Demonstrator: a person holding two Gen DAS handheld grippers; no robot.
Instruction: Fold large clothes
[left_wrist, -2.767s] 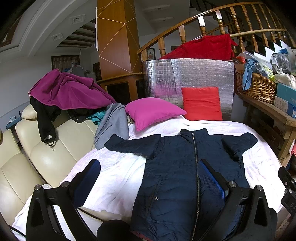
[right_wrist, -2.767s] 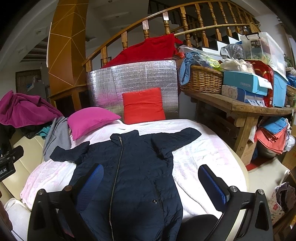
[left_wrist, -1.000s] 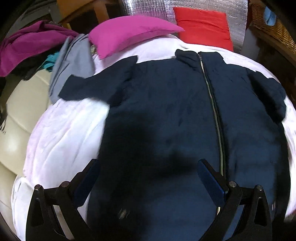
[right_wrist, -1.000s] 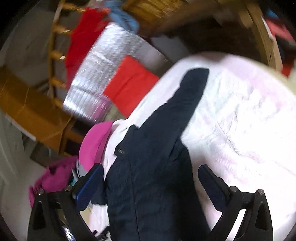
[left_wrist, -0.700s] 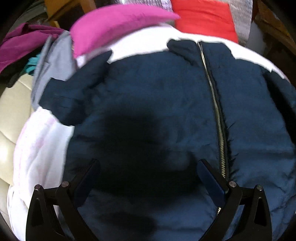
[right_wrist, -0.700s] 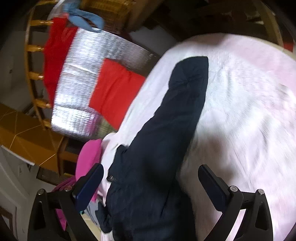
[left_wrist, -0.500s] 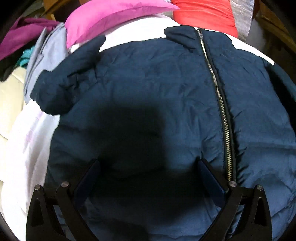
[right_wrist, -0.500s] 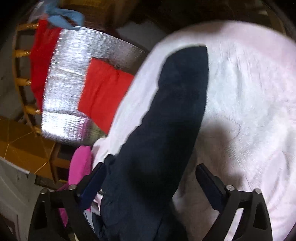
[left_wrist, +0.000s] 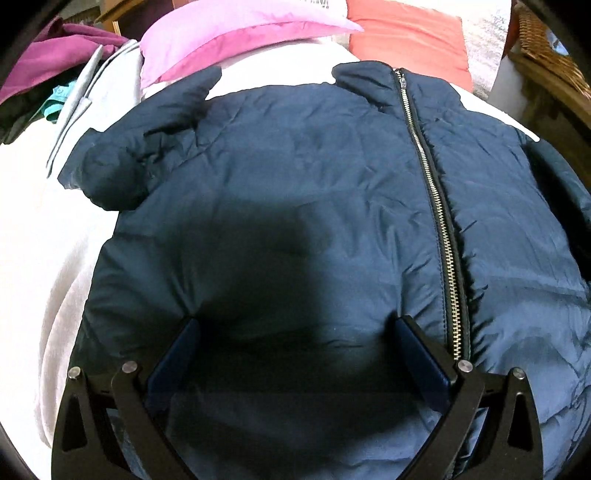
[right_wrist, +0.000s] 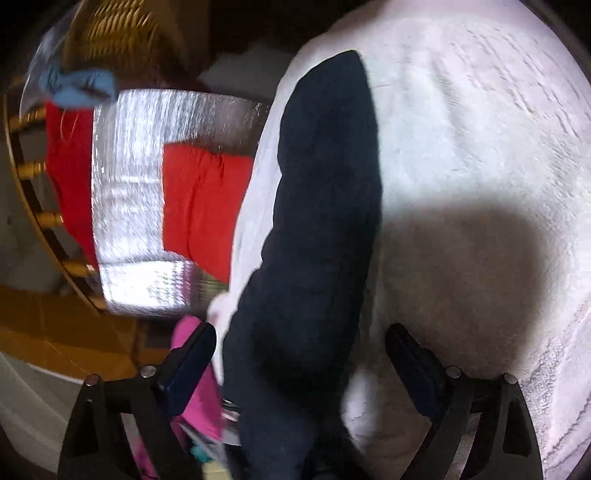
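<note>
A navy padded jacket (left_wrist: 314, 206) lies front-up and zipped on a white blanket (left_wrist: 48, 236), its left sleeve bunched near the shoulder. My left gripper (left_wrist: 295, 339) is open, low over the jacket's chest left of the zipper (left_wrist: 432, 192), fingertips at the fabric. In the right wrist view the jacket's right sleeve (right_wrist: 317, 206) stretches out flat over the blanket (right_wrist: 480, 147). My right gripper (right_wrist: 301, 347) is open, its jaws standing either side of the sleeve near the shoulder end.
A pink pillow (left_wrist: 236, 33) and red cushion (left_wrist: 406, 40) lie beyond the collar. A grey garment (left_wrist: 81, 96) and purple clothing (left_wrist: 48, 62) lie at the left. A silver foil panel (right_wrist: 147, 177), red cloth, wicker basket (right_wrist: 118, 33) and wooden railing stand behind.
Both grippers have dropped closer to the jacket. The left one moved forward over the chest; the right one swung toward the outstretched right sleeve and now straddles it.
</note>
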